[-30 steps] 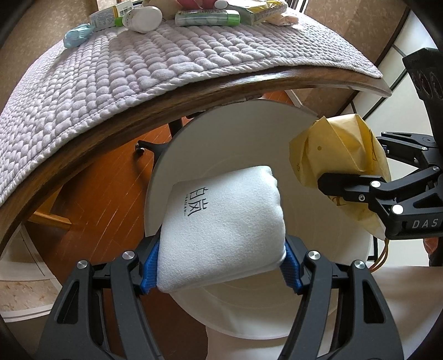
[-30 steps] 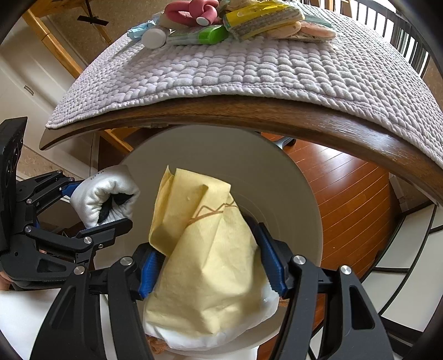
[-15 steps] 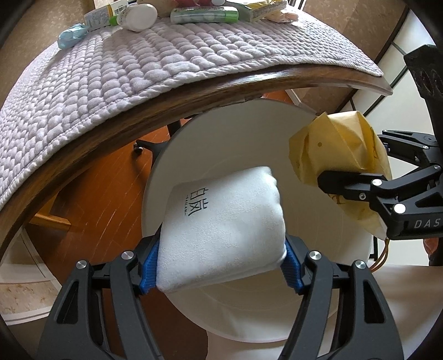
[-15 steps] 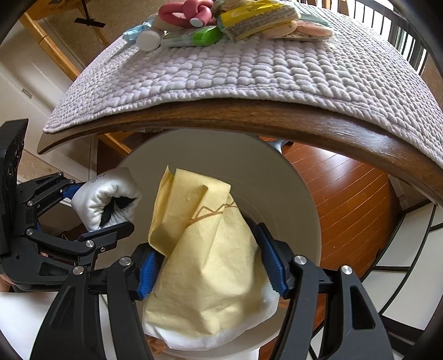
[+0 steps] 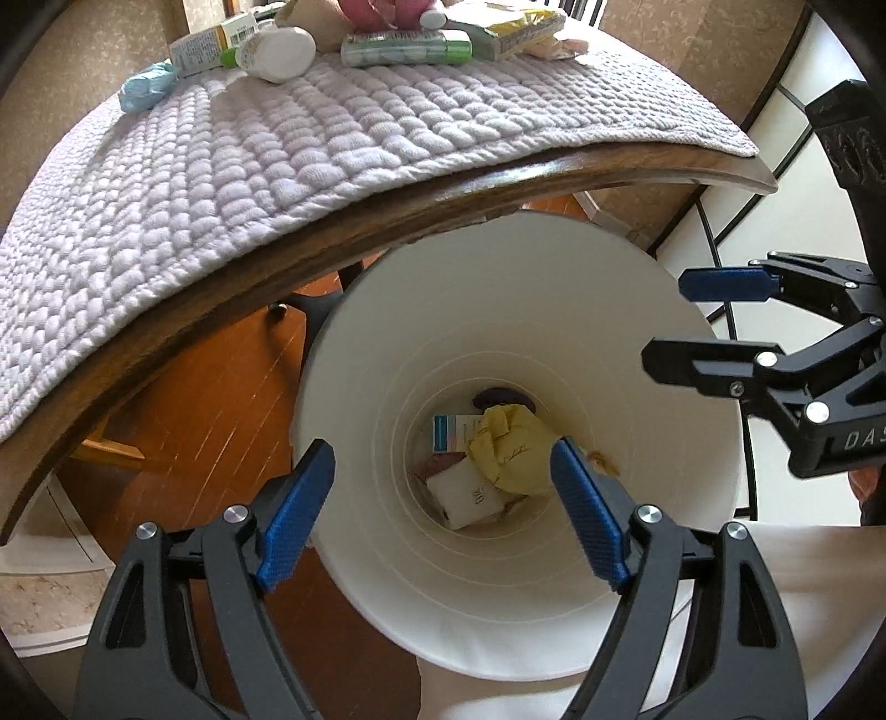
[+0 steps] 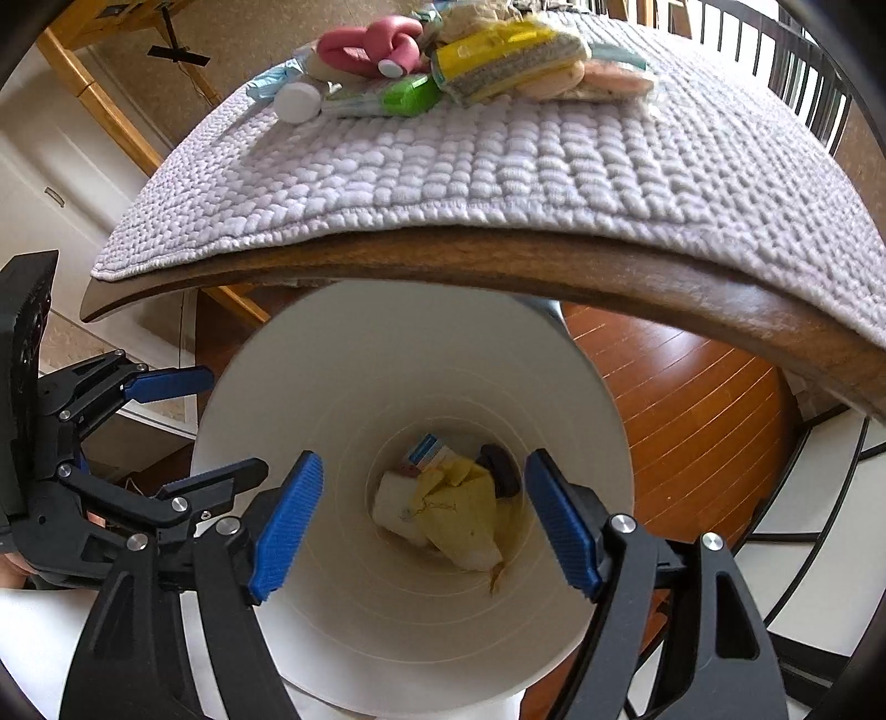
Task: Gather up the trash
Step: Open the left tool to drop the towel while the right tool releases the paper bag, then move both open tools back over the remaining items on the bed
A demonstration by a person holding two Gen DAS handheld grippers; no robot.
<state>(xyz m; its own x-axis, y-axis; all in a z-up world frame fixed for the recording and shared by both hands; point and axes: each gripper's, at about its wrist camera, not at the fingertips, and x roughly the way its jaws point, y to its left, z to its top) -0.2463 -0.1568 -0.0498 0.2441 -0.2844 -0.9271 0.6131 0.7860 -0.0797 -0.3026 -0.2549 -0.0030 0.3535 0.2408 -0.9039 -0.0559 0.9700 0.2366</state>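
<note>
A white round trash bin [image 5: 387,343] [image 6: 343,354] stands on the floor below the table edge. At its bottom lie a yellow paper bag [image 5: 512,451] [image 6: 459,512], a white packet [image 5: 468,495] [image 6: 396,504], a small blue-and-white box [image 5: 451,432] [image 6: 426,448] and a dark item [image 5: 501,396] [image 6: 501,471]. My left gripper [image 5: 443,498] is open and empty above the bin mouth; it also shows in the right wrist view [image 6: 205,426]. My right gripper [image 6: 421,515] is open and empty above the bin; it also shows in the left wrist view [image 5: 686,315].
A wooden table [image 5: 232,288] [image 6: 554,266] with a quilted lilac mat [image 5: 277,144] [image 6: 498,160] overhangs the bin. Several items lie at its far side: a green-capped tube [image 5: 404,47] [image 6: 387,99], a pink roll [image 6: 365,47], a yellow packet [image 6: 504,44], a white bottle [image 5: 277,47].
Both grippers opened. The white packet dropped from the left and the yellow paper bag from the right; both now lie at the bottom of the bin.
</note>
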